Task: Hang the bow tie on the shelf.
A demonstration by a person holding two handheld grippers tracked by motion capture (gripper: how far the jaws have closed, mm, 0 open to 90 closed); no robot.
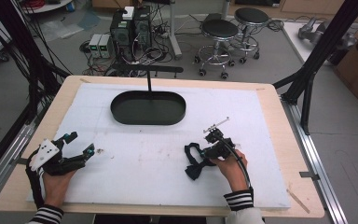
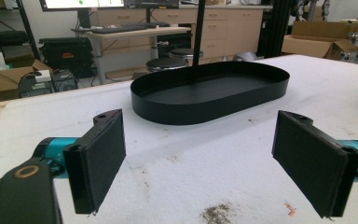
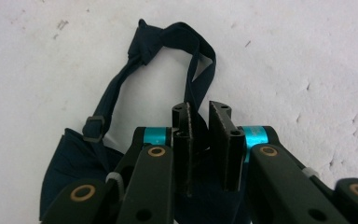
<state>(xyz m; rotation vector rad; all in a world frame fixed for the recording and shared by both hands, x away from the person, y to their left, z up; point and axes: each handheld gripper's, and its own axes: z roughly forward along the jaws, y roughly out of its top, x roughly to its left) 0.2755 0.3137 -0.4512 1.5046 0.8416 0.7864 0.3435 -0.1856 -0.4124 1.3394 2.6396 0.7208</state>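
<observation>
At the near left of the pale wooden desk (image 1: 279,140), on its white foam sheet (image 1: 158,154): left hand-held gripper (image 1: 80,145), held in a hand (image 1: 56,184) with a striped sleeve, jaws spread wide and holding nothing, flat black pads (image 2: 100,163) well apart with bare foam between them. Pointed toward the far middle of the desk, at a shallow black oval metal tray (image 1: 121,109) with a thin black upright post (image 1: 148,81) rising from it. Well apart from the dark navy fabric bow tie with its adjustable strap (image 1: 193,161), far off to that gripper's right.

At the near right: right hand-held gripper (image 1: 213,150), gripped by the other hand (image 1: 230,163), directly over the bow tie and touching it. In the right gripper view, right hand-held gripper (image 3: 206,122) with jaws nearly together, only a narrow gap between the pads, one band of the strap (image 3: 198,77) running down into that gap; whether clamped tight on the fabric, cannot tell. Bow tie (image 3: 70,163) lying flat on the foam: broad dark bow below and left of the jaws, a small buckle (image 3: 93,127) on the narrow strap beside it, strap looping away and folding over itself in a knot-like bunch (image 3: 147,42) at the far end before returning to the jaws. Cloth matte, slightly creased.
</observation>
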